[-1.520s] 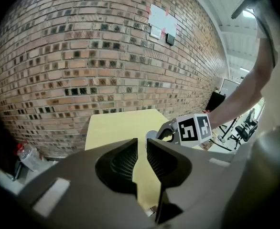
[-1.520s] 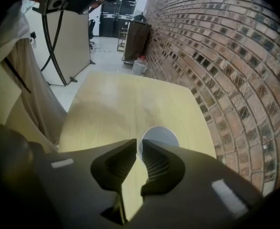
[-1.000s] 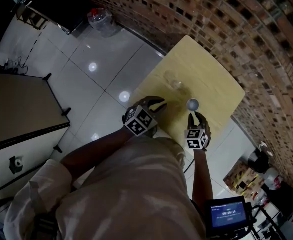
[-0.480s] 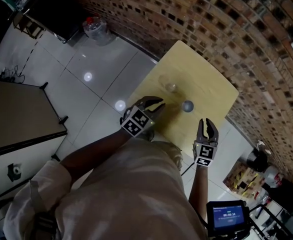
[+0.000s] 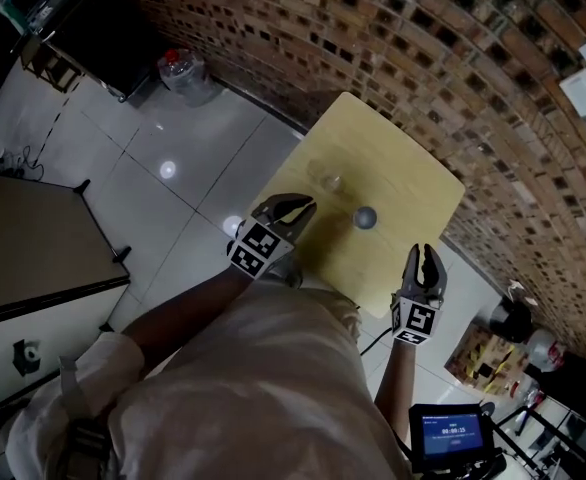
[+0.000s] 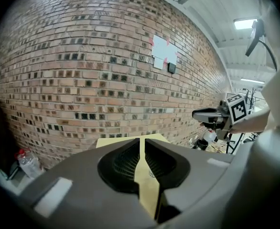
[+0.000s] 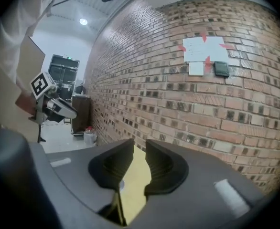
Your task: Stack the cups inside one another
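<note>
Only the head view takes in the whole table [image 5: 413, 173] and the two cups on it. A clear cup [image 5: 330, 181] stands near the middle. A grey cup [image 5: 365, 217] stands apart from it, closer to the table's near right edge. Neither sits inside the other.

The gripper views look level across the tabletop and show what the head view does not: white sheets of paper [image 7: 203, 49] taped to the brick wall [image 6: 82, 70]. Each of these views also catches the other gripper from the side.

The left gripper [image 5: 295, 209] hangs over the table's near left edge. Its jaws have just been closing and now leave only a thin slit, through which the yellow tabletop shows, with nothing between them. The right gripper [image 5: 426, 264] is off the table, just beyond the near right edge and above the floor [image 5: 188, 158]. Its jaws are a little apart and hold nothing.

In all there are two cups, two grippers and one table.
</note>
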